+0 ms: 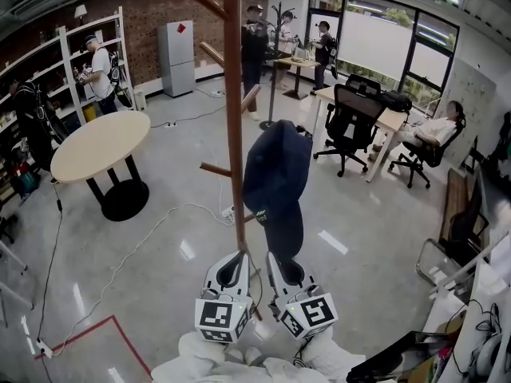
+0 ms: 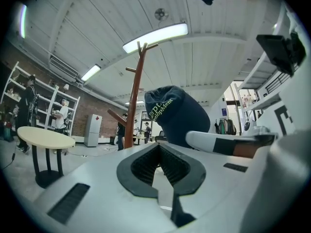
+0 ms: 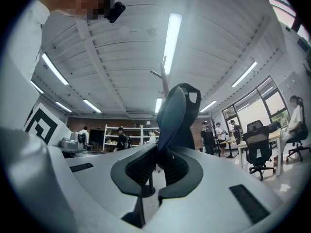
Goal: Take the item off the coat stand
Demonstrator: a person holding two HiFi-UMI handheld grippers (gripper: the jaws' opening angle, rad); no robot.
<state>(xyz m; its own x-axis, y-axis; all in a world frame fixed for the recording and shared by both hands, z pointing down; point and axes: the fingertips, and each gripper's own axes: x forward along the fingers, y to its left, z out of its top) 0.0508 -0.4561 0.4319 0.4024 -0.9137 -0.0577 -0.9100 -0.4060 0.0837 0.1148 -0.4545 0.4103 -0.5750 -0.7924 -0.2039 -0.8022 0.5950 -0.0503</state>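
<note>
The brown wooden coat stand (image 1: 233, 94) rises in the middle of the head view, with pegs sticking out to both sides. A dark navy cap (image 1: 275, 174) hangs just right of its pole; I cannot tell whether it touches a peg. My right gripper (image 1: 286, 271) is below the cap and shut on its lower edge. In the right gripper view the cap (image 3: 177, 115) stands up out of the closed right gripper (image 3: 156, 154). My left gripper (image 1: 231, 268) is at the foot of the pole, shut and empty. The left gripper view shows the cap (image 2: 175, 113) beside the stand (image 2: 135, 96).
A round beige table (image 1: 100, 146) stands to the left. Black office chairs (image 1: 351, 122) and a desk (image 1: 391, 118) are at the right. Cables and a red tape line (image 1: 120, 333) lie on the floor. Several people stand at the back by shelves and a second stand.
</note>
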